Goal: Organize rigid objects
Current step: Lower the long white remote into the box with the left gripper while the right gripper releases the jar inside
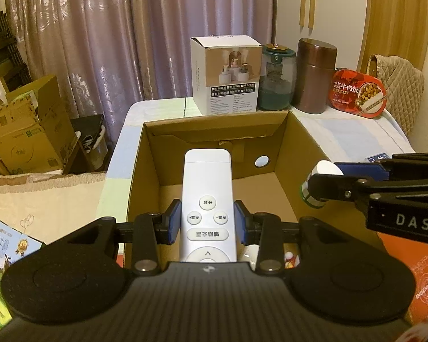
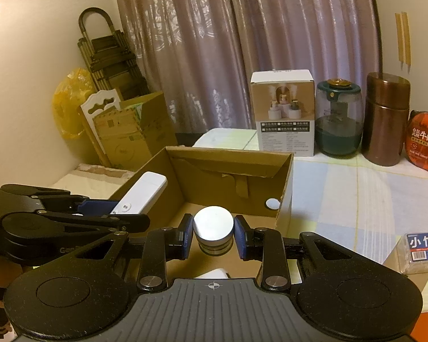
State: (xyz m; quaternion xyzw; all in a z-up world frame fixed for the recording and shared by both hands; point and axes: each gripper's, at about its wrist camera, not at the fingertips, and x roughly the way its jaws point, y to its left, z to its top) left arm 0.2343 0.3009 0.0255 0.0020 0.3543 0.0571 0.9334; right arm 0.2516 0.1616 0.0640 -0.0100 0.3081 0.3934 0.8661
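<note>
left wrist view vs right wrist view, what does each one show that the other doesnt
Only the left wrist view shows the remote's buttons and the bottles low in the box. Only the right wrist view shows the yellow bag and the toothpick box. Both show the cardboard box, the left gripper shut on the remote, and the right gripper shut on the jar.

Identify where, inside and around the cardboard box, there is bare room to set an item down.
The brown cardboard box has bare floor toward its far wall. The striped cloth is bare between the box and the clear toothpick case. The back row is crowded: white carton, green jar, copper canister, red tin.
</note>
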